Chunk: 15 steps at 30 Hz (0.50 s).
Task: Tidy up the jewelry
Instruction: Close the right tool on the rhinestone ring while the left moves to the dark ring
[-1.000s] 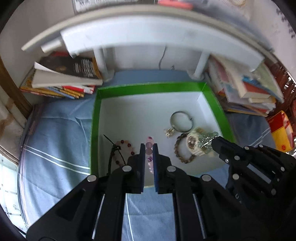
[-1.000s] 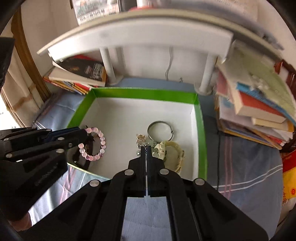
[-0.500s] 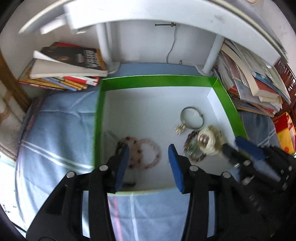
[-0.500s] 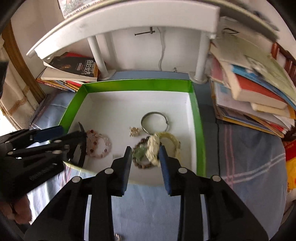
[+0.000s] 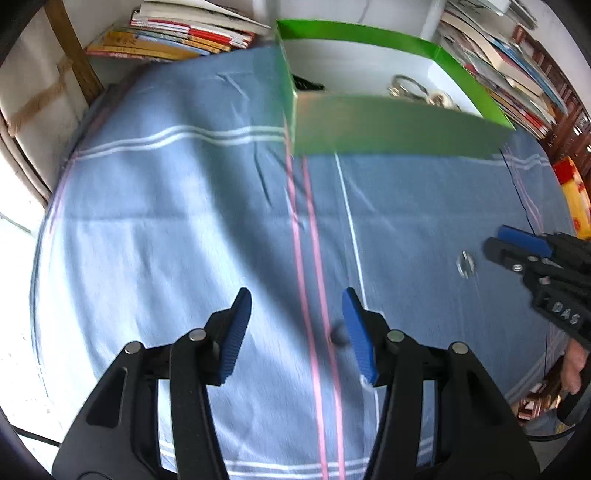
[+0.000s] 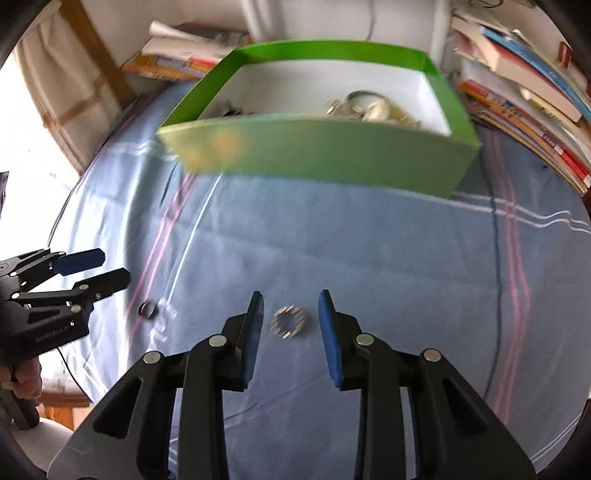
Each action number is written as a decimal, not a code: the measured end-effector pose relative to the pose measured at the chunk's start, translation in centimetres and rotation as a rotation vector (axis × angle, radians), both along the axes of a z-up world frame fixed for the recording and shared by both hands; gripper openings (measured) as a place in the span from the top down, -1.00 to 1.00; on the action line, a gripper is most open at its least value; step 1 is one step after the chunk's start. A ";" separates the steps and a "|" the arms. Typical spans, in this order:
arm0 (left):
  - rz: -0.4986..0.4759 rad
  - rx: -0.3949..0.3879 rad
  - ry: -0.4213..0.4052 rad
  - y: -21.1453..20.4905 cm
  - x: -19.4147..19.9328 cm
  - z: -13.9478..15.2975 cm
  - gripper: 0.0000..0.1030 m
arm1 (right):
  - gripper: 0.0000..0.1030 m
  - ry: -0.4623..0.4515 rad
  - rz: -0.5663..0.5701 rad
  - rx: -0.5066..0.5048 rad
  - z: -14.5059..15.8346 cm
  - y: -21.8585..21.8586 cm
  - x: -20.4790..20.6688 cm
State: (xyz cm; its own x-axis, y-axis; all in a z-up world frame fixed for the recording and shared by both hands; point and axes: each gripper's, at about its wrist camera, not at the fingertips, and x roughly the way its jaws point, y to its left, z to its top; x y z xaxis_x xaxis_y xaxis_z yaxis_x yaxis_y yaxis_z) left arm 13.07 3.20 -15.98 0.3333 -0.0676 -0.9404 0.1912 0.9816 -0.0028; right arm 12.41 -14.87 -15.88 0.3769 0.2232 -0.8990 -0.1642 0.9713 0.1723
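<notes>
A green box (image 5: 391, 125) with a white inside stands at the far side of the blue cloth and holds several bracelets (image 6: 373, 109). My right gripper (image 6: 291, 323) is open low over the cloth, with a small silver ring (image 6: 289, 322) lying between its fingers. That ring also shows in the left wrist view (image 5: 465, 265). My left gripper (image 5: 295, 328) is open and empty above the cloth, with a small dark bead (image 5: 338, 338) beside its right finger. The bead also shows in the right wrist view (image 6: 147, 309).
The blue striped cloth (image 5: 184, 221) covers the table. Stacks of books lie behind the box at the left (image 5: 177, 33) and at the right (image 6: 528, 96). White shelf legs stand behind the box.
Both grippers have let go of their bracelets in the box, opened, and pulled back and down over the cloth near the front.
</notes>
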 end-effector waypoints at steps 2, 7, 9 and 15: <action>-0.027 -0.012 0.003 -0.2 -1.1 0.0 0.01 | 0.40 0.006 0.020 -0.009 -0.5 1.1 -0.7; -0.095 -0.055 0.032 -1.6 -2.5 -0.8 0.21 | 0.40 0.006 0.021 -0.066 -1.5 2.2 -1.2; -0.101 -0.049 0.056 -1.8 -2.7 -1.8 0.23 | 0.40 0.006 0.008 -0.080 -1.8 2.2 -1.4; -0.033 -0.034 0.079 0.4 -2.4 -3.3 0.36 | 0.40 0.009 -0.032 -0.084 -2.2 1.4 -2.0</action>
